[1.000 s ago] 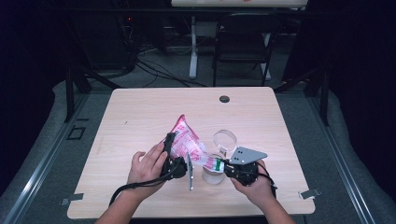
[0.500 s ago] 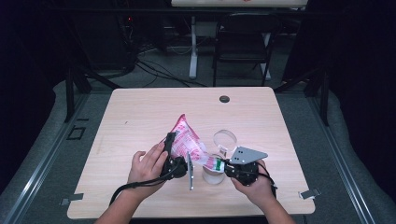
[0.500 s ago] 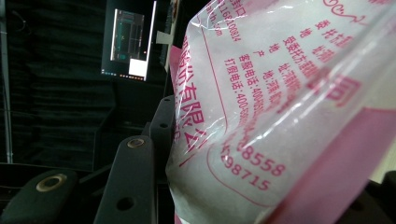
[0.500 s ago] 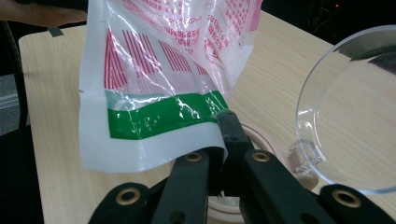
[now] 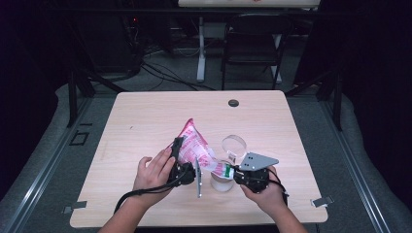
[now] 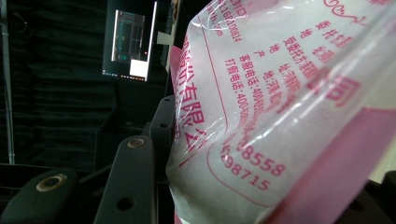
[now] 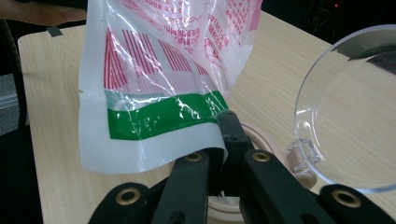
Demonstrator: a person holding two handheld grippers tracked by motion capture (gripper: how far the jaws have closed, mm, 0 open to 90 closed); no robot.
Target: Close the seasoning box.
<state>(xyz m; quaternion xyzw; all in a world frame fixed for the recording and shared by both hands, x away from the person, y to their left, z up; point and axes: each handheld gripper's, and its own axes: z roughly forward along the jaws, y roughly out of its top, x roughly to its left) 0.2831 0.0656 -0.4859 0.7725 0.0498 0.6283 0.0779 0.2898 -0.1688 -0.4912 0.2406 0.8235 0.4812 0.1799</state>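
Observation:
A pink and white plastic bag (image 5: 195, 144) with red print hangs tilted above the table (image 5: 145, 116), held from both sides. My left gripper (image 5: 180, 148) grips the bag's wide body; in the left gripper view the bag (image 6: 280, 116) bulges between the jaws and presses on the left finger (image 6: 133, 182). My right gripper (image 5: 231, 171) is shut on the bag's lower corner, by the green band (image 7: 163, 116), with the jaw tips (image 7: 225, 125) pinching the white seam. Below that corner stands a clear round container (image 5: 222, 183), and its hinged clear lid (image 5: 234, 144) stands open.
The container's rim (image 7: 259, 136) and clear lid (image 7: 355, 116) lie just behind my right jaws. A black grommet (image 5: 233, 103) sits near the table's far edge. A chair (image 5: 252, 43) and cables stand on the floor beyond. Both forearms enter from the table's near edge.

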